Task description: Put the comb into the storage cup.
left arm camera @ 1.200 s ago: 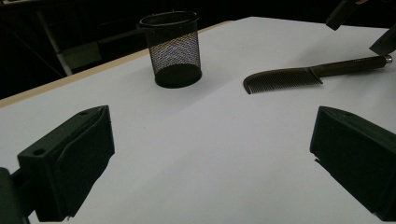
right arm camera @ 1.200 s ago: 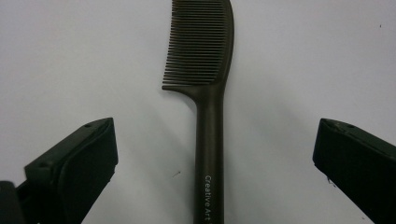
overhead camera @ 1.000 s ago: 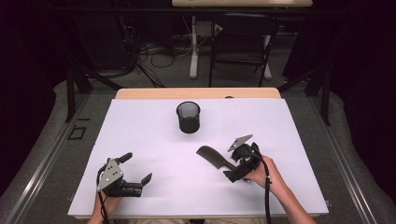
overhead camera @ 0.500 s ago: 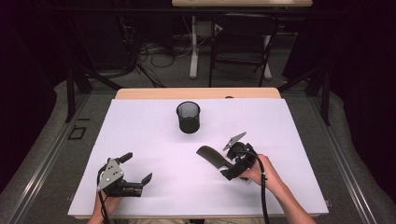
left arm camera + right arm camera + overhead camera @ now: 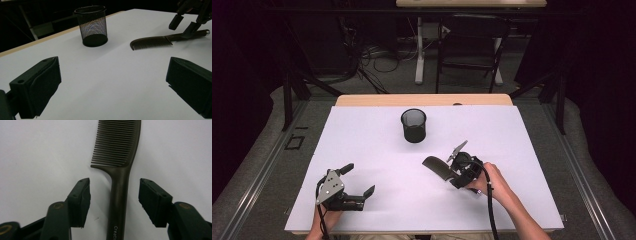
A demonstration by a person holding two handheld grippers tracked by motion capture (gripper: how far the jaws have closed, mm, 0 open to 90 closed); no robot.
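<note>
Pale lettering beginning "Crea" marks the dark comb (image 5: 119,170) lying flat on the white table (image 5: 377,150). I watch my right gripper (image 5: 114,201) straddle its handle, jaws just closing, pads not yet touching. My left gripper (image 5: 357,186) rests released, well apart. A mesh pen cup (image 5: 414,125) stands beyond.

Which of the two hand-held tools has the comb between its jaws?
The right tool: the comb has its handle between its jaws, not yet pinched. The left tool points at bare table.
</note>
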